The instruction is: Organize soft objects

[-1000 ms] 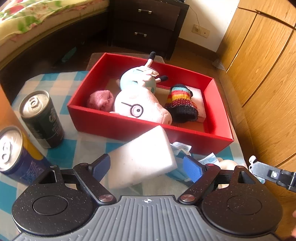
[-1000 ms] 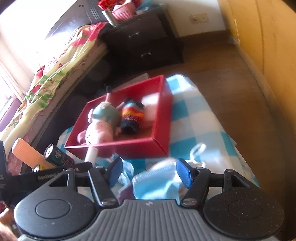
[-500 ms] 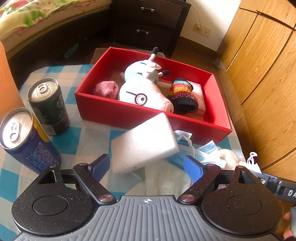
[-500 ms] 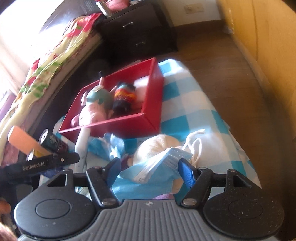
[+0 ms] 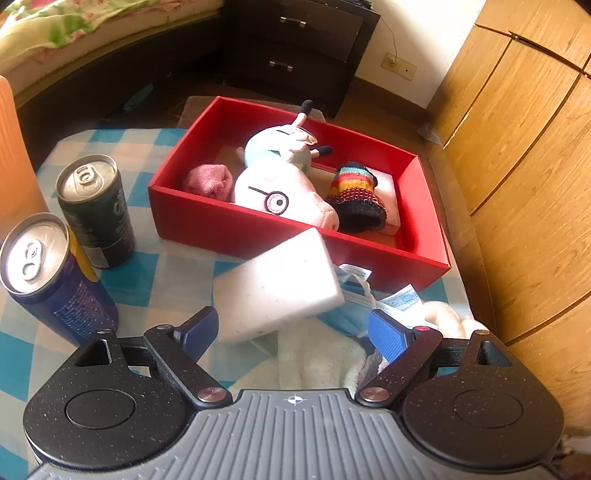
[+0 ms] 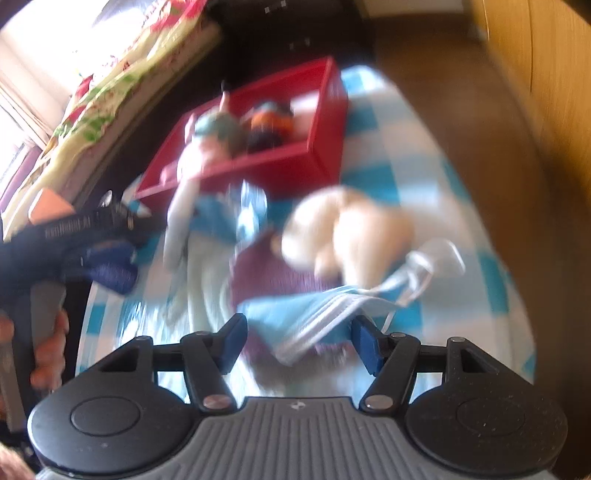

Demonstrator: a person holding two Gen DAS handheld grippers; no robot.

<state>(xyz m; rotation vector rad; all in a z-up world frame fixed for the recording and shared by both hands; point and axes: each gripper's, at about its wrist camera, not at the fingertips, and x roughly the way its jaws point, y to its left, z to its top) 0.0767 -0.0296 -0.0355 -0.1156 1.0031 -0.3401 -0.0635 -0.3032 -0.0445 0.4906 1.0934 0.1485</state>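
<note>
A red box (image 5: 280, 236) on the checked cloth holds a pig plush (image 5: 288, 195), a pink sock ball (image 5: 208, 179) and a striped knit piece (image 5: 354, 192). In front of it lie a white sponge block (image 5: 277, 291), blue face masks (image 5: 391, 299) and a cream towel (image 5: 317, 358). My left gripper (image 5: 295, 328) is open just behind the sponge. My right gripper (image 6: 299, 339) is open over a blue face mask (image 6: 295, 317), with a cream plush (image 6: 351, 229) and a purple cloth (image 6: 266, 273) beyond. The right wrist view is blurred.
Two drink cans (image 5: 96, 210) (image 5: 48, 273) stand left of the box. An orange object (image 5: 11, 155) is at the far left. A dark nightstand (image 5: 295, 48) and a bed (image 5: 74, 22) lie beyond; a wooden wardrobe (image 5: 524, 147) is on the right.
Both grippers have pulled back from the box. The right gripper moved over the face mask and the cream plush came into view. Both stay open.
</note>
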